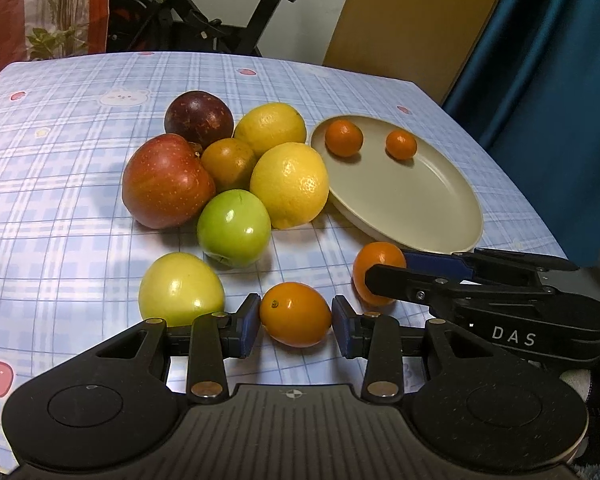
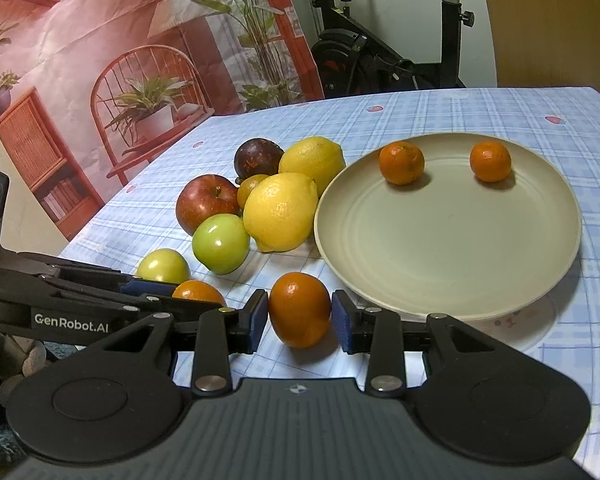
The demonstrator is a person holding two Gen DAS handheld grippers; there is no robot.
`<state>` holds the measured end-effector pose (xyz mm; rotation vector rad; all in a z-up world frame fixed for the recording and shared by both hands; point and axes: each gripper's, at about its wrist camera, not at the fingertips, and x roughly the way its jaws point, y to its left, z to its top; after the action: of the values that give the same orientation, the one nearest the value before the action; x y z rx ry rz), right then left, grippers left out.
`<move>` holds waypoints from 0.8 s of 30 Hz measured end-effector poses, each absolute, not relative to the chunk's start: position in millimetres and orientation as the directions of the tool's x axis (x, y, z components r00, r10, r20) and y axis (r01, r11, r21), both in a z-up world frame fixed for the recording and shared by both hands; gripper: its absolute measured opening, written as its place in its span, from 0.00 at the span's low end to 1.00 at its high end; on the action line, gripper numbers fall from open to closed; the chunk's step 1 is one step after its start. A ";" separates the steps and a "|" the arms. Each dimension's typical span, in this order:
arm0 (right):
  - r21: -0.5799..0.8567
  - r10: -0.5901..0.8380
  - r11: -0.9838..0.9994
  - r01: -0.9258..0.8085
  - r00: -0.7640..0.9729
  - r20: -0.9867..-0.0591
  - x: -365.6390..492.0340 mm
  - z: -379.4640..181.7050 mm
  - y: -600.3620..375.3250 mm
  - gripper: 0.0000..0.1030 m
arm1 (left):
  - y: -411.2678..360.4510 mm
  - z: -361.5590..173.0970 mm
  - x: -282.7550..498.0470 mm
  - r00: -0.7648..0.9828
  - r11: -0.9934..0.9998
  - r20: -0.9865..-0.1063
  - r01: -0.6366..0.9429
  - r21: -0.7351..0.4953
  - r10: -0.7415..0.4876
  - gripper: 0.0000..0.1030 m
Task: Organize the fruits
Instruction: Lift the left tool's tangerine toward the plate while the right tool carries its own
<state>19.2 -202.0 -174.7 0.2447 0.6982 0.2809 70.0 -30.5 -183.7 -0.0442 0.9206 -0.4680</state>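
My left gripper point(image 1: 296, 322) is shut on a small oval orange fruit point(image 1: 295, 308) that rests on the tablecloth, near the front edge. My right gripper point(image 2: 300, 322) is shut on a small mandarin point(image 2: 299, 306) just in front of the beige plate point(image 2: 440, 248). Two more mandarins point(image 2: 402, 162) point(image 2: 490, 161) lie at the plate's far side. In the left wrist view the right gripper point(image 1: 388, 266) comes in from the right, its mandarin point(image 1: 374, 256) beside the plate point(image 1: 420, 200).
Left of the plate lies a heap: two lemons point(image 1: 290, 184), a red apple point(image 1: 166, 180), a dark purple fruit point(image 1: 198, 114), a brownish fruit point(image 1: 228, 162) and a green apple point(image 1: 234, 228). A yellow-green apple point(image 1: 180, 288) sits by my left fingers. An exercise bike stands behind the table.
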 end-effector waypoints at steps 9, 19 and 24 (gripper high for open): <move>0.313 0.336 0.934 -0.175 0.733 -0.592 21.7 -176.8 -203.4 0.36 | -29.2 -185.5 70.2 0.508 0.902 -0.760 0.357 -0.241 -0.404 0.40; 0.309 0.333 0.934 -0.177 0.740 -0.584 21.5 -177.6 -202.0 0.36 | -29.7 -187.4 71.2 0.510 0.903 -0.760 0.353 -0.244 -0.404 0.40; 0.313 0.334 0.933 -0.176 0.744 -0.579 22.5 -179.2 -202.5 0.36 | -29.5 -187.2 71.0 0.510 0.903 -0.760 0.354 -0.244 -0.404 0.40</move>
<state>22.5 -202.5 -179.2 0.2456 0.6778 0.2828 71.0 -29.5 -187.2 -0.0597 0.9302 -0.4567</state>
